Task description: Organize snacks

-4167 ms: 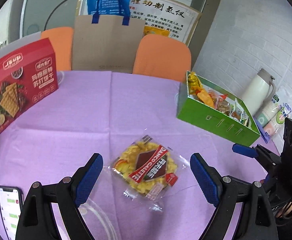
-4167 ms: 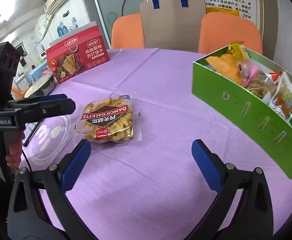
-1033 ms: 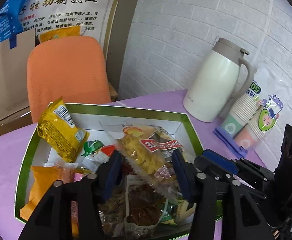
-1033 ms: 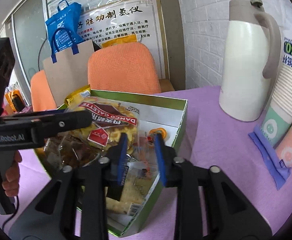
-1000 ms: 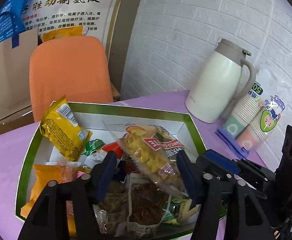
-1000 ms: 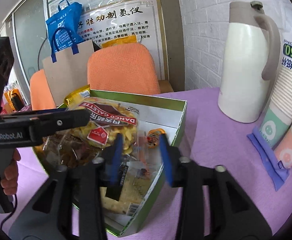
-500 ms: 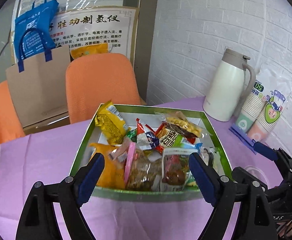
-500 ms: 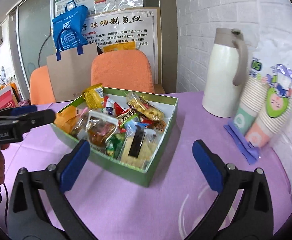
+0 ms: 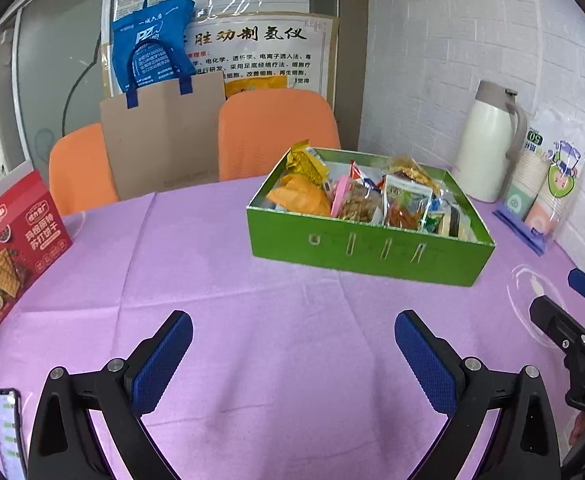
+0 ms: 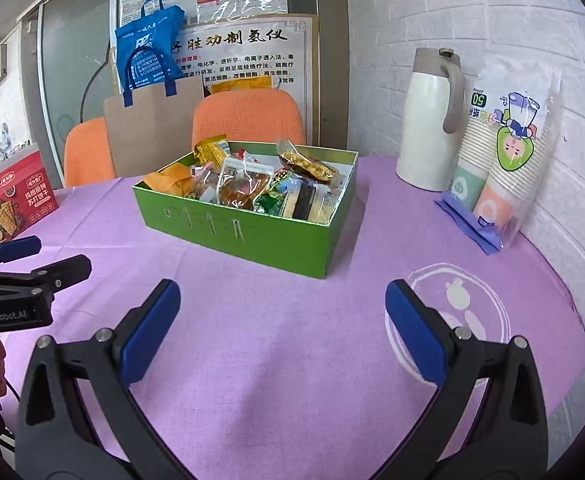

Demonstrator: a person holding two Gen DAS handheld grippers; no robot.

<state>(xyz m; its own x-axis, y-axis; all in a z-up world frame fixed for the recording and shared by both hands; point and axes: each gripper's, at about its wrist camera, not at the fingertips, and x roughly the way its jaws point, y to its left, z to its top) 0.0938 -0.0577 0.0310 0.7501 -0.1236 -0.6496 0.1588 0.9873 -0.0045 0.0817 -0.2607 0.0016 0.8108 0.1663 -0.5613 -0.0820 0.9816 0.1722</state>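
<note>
Across the purple table (image 9: 252,320), everything is sitting quietly, with no loose packet lying on the cloth in either view. At about 1 o'clock in the left wrist view the green box (image 9: 368,246) is standing open, and the snacks (image 9: 356,198) are lying heaped inside it, filling it nearly to the rim. At 9 o'clock a red cracker box (image 9: 16,236) is standing upright near the table edge, well apart from the green one. At 2 o'clock a white thermos (image 9: 488,144) and a pack of paper cups (image 9: 548,184) are standing just beside each other against the wall.

Both claws are hovering low over bare cloth: the left claw (image 9: 292,354) and the right claw (image 10: 282,330) are each spread wide and gripping nothing.

Judging from this, 1 placing step is looking finished and the task is seeming close to done. Any next move is calling for a search toward 9 o'clock for something not yet boxed.
</note>
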